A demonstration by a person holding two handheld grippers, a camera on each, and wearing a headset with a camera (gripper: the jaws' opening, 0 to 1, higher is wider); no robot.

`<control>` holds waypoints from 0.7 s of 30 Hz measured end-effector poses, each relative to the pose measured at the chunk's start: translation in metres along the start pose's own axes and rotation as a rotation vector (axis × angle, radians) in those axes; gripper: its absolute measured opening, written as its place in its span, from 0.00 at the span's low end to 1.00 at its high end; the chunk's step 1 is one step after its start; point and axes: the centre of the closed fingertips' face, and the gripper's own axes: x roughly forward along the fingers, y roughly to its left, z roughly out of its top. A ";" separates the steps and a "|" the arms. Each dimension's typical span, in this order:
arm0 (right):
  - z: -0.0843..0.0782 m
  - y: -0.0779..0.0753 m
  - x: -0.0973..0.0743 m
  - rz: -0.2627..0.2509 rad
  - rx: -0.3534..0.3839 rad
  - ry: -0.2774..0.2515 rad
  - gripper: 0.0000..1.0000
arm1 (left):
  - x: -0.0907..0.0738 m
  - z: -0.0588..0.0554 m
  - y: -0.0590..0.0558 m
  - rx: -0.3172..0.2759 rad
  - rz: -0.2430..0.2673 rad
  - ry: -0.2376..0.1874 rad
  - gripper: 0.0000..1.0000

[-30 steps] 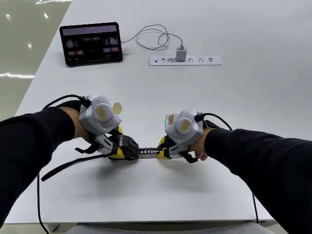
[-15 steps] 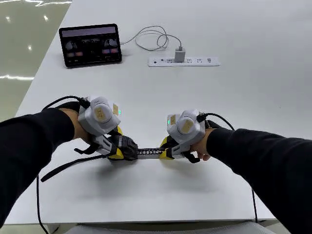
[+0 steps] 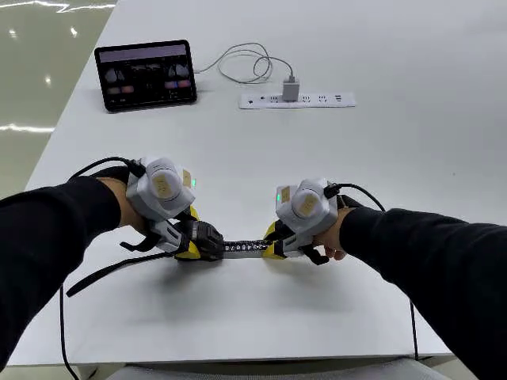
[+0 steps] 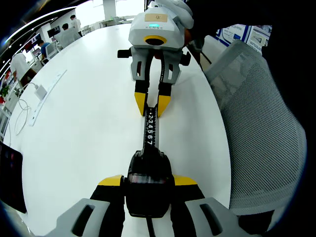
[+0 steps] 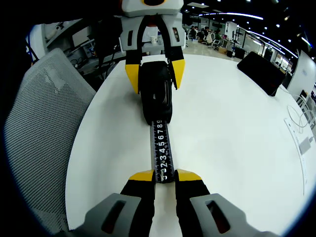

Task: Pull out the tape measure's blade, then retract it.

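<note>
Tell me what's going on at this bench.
A person holds a tool in each hand and is working with both over the white table. The left tool is clamped on the black tape measure, and the right tool pinches the tip of its blade. A short stretch of blade is out between the two.

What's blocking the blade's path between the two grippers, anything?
Nothing visible. The blade runs straight from the tape measure case, held in the left gripper, to the right gripper pinching its tip, over bare table.
</note>
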 end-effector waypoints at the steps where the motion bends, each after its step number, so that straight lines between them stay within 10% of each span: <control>1: 0.000 0.000 0.000 0.000 0.000 0.000 0.11 | 0.000 0.000 0.000 -0.001 0.000 0.000 0.31; 21: -0.010 0.001 -0.010 -0.004 0.006 0.012 0.11 | 0.001 0.000 0.000 -0.010 0.004 -0.013 0.31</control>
